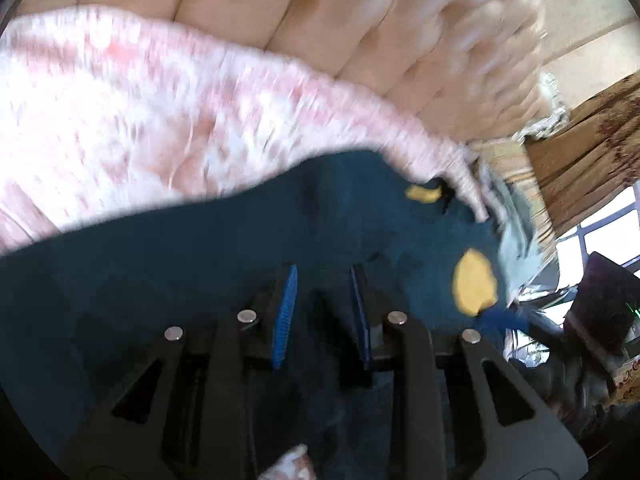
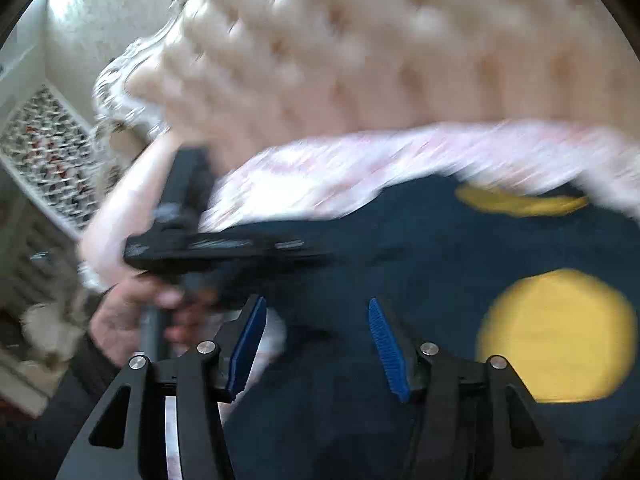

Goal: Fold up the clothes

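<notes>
A dark teal garment [image 1: 200, 260] with yellow patches [image 1: 474, 284] lies on a pink and white patterned bedsheet [image 1: 140, 120]. My left gripper [image 1: 324, 270] hovers low over the garment. Its blue pads stand partly apart, with teal cloth showing between them; no pinch is visible. The right wrist view shows the same garment [image 2: 400, 248] with a large yellow patch [image 2: 556, 336]. My right gripper [image 2: 317, 301] is wide open just above it, holding nothing. The left gripper [image 2: 312, 250], held by a hand [image 2: 120, 320], reaches over the garment's left edge. Both views are motion-blurred.
A tufted cream headboard [image 1: 320, 20] rises behind the sheet [image 2: 360, 156]. A patterned brown curtain [image 1: 580, 152] and a bright window [image 1: 600, 236] are at the right. A white lattice panel [image 2: 44, 148] stands at the far left of the right wrist view.
</notes>
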`<state>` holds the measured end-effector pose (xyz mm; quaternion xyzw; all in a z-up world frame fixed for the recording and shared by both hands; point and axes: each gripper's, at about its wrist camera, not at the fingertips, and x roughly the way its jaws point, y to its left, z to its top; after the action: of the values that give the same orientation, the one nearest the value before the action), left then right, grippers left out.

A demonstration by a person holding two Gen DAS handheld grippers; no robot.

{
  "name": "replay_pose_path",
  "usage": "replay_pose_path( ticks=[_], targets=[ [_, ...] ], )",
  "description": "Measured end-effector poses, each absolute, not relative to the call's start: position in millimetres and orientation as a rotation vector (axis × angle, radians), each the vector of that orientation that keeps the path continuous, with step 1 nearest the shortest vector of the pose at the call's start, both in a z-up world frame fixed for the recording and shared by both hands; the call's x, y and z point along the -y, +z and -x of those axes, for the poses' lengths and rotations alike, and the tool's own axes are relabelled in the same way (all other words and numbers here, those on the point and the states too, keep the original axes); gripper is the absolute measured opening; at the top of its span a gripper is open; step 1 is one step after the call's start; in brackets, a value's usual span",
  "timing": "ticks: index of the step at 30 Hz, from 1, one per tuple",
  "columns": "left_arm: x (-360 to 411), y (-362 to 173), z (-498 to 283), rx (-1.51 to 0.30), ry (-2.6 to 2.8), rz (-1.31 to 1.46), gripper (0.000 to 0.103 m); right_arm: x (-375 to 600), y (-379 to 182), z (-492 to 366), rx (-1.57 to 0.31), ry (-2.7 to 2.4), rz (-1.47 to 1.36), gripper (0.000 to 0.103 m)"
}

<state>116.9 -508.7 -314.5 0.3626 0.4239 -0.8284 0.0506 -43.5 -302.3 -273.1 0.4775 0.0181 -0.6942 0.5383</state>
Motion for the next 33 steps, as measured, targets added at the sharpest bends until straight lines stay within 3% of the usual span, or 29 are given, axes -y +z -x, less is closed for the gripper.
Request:
replay_pose_path(
  ticks=[4,5,6,11,15,22,26,33],
  targets=[
    [481.4,-287.0,-102.6,-1.158,-2.652,-0.989,0.029,237.8,-261.3,113.6,0.025,-1.87,-1.191,0.057],
    [467.9,-285.1,-92.6,-1.041,-2.66,-1.046,0.026,226.1,-264.4,132.9,0.032,-1.911,-1.229,0.058],
    [453.7,-285.4,-82.2,-0.931,-2.668,-1.1,0.014,224.3,-270.4,143.7,0.025,-1.914,-1.249,0.058],
    [419.6,-312.0,-43.2,-0.663,-2.539,-1.33,0.009,223.9,-303.7,179.8,-0.067,-1.898,-1.344,0.056],
    [428.2,-317.7,-44.9,-0.697,-2.519,-1.332,0.011,216.3,-316.8,185.5,-0.077,-1.91,-1.35,0.049],
    [424.1,-292.0,-59.4,-0.761,-2.587,-1.23,0.01,188.6,-286.7,183.0,0.016,-1.939,-1.32,0.051],
    [405.6,-286.6,-57.6,-0.693,-2.64,-1.252,0.01,153.7,-266.0,163.8,0.068,-1.952,-1.272,0.051],
    [389.2,-309.0,-48.5,-0.642,-2.602,-1.382,0.01,151.8,-278.9,126.0,-0.068,-1.913,-1.25,0.051]
  ],
)
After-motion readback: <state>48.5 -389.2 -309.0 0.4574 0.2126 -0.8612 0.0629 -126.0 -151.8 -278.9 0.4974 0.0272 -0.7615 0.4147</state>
